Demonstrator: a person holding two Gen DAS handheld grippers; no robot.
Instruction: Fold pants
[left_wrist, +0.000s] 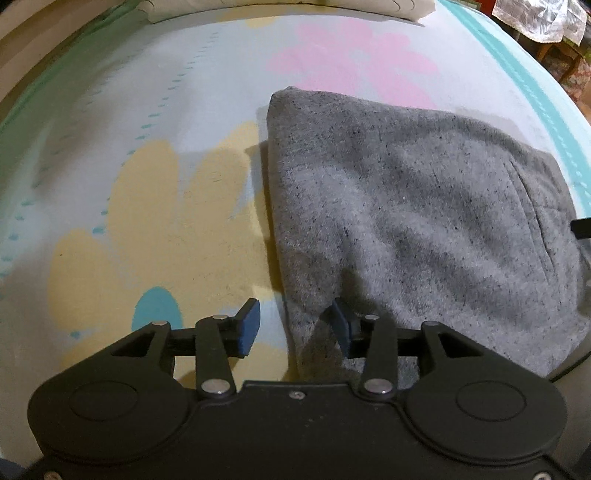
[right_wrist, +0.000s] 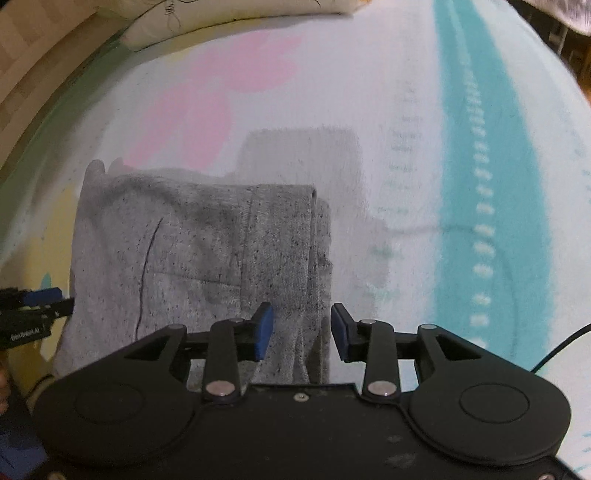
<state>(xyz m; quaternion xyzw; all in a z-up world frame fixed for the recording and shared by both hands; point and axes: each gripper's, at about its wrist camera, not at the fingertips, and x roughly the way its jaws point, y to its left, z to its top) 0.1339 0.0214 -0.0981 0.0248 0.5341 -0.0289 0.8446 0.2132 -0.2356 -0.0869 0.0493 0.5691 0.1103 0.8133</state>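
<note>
Grey pants (left_wrist: 417, 221): one pair, speckled knit, folded into a compact stack on the bed sheet (left_wrist: 129, 140) — right of the yellow flower print.
Grippers: two, each with two blue pads.
Left gripper (left_wrist: 293, 326): jaws spread, the stack's near left edge lying loose between them — not pinched.
Right gripper (right_wrist: 301, 330): jaws spread over the stack's near right edge, pads off the cloth.
Pillow (right_wrist: 236, 18): one, cream, at the bed's far end.
Cable (right_wrist: 561, 349): one, black, at right.
</note>
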